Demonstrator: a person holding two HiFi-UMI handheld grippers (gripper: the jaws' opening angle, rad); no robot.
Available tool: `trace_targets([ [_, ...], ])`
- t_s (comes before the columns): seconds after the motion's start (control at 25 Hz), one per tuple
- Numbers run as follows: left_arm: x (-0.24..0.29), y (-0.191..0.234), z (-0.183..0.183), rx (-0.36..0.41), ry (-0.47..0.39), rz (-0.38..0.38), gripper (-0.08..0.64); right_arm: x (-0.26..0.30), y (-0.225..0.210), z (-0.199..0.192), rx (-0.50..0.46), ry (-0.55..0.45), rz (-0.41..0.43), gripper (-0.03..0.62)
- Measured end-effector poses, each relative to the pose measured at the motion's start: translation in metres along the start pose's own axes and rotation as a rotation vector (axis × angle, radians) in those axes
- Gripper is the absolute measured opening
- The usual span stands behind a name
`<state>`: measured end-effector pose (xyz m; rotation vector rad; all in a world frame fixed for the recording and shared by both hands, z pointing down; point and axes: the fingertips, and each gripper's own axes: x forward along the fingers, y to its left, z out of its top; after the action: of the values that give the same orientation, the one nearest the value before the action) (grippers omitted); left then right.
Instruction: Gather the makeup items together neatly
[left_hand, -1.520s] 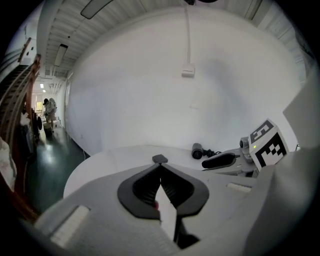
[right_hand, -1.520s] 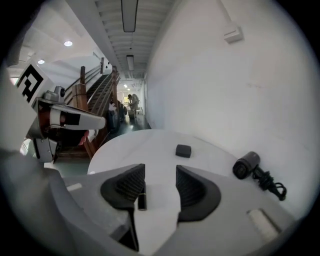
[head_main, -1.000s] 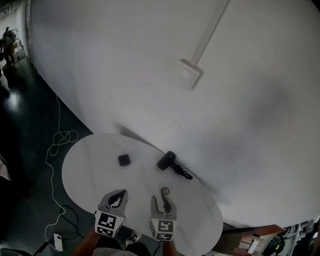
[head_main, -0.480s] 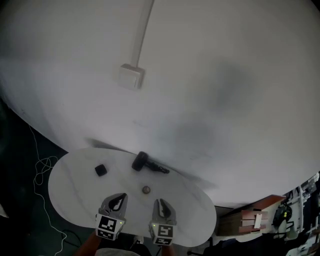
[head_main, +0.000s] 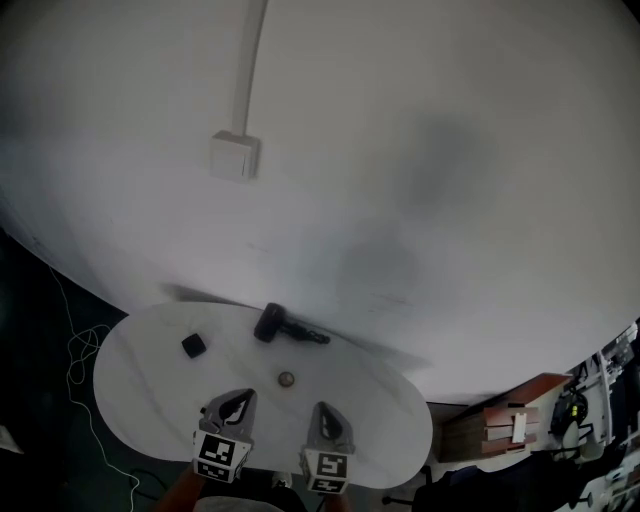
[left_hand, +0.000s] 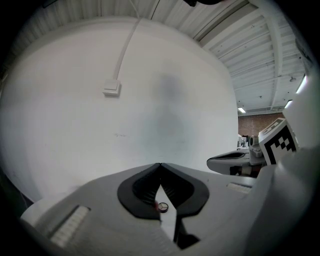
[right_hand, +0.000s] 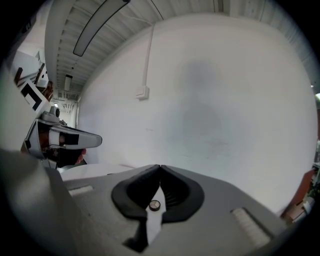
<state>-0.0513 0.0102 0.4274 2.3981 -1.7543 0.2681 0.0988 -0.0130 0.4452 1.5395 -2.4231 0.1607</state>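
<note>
A white oval table (head_main: 140, 400) carries three makeup items. A small black square compact (head_main: 192, 346) lies at the left. At the back a black tube with a thin dark stick (head_main: 272, 323) lies by the wall. Nearest me is a small round pot (head_main: 286, 378), which also shows low behind the jaws as the round pot (left_hand: 161, 206) and the round pot (right_hand: 154, 204). My left gripper (head_main: 232, 404) (left_hand: 160, 165) is shut and empty near the front edge. My right gripper (head_main: 328, 415) (right_hand: 160, 166) has just been closing and is shut on nothing, short of the pot.
A plain white wall (head_main: 420, 180) stands right behind the table, with a white switch box (head_main: 235, 155) and a cable duct above it. A white cord (head_main: 80, 345) trails on the dark floor at the left. Wooden boxes (head_main: 505, 425) sit at the lower right.
Both grippers have drawn back toward the table's front edge, away from the round pot. The right jaws went from open to shut, empty. The head view has swung up the wall.
</note>
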Motion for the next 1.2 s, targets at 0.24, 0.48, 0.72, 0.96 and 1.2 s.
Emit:
trace_targets([
  [0.24,0.009,-0.004,0.001,0.005,0.001,-0.015,0.011,0.004,-0.007,-0.002,0.007,0.011,-0.006,0.005],
  [0.48,0.031,-0.01,-0.007,0.01,0.033,-0.036,0.011,0.011,-0.018,-0.016,0.017,0.041,-0.015,0.005],
  [0.72,0.065,-0.011,-0.028,0.002,0.086,-0.051,0.011,0.033,-0.032,-0.038,0.034,0.083,-0.011,0.005],
  [0.96,0.098,-0.009,-0.06,0.007,0.146,-0.062,0.011,0.058,-0.044,-0.065,0.047,0.13,-0.003,0.005],
  [1.2,0.133,-0.014,-0.103,0.002,0.238,-0.102,0.012,0.079,-0.056,-0.095,0.057,0.177,-0.005,0.005],
])
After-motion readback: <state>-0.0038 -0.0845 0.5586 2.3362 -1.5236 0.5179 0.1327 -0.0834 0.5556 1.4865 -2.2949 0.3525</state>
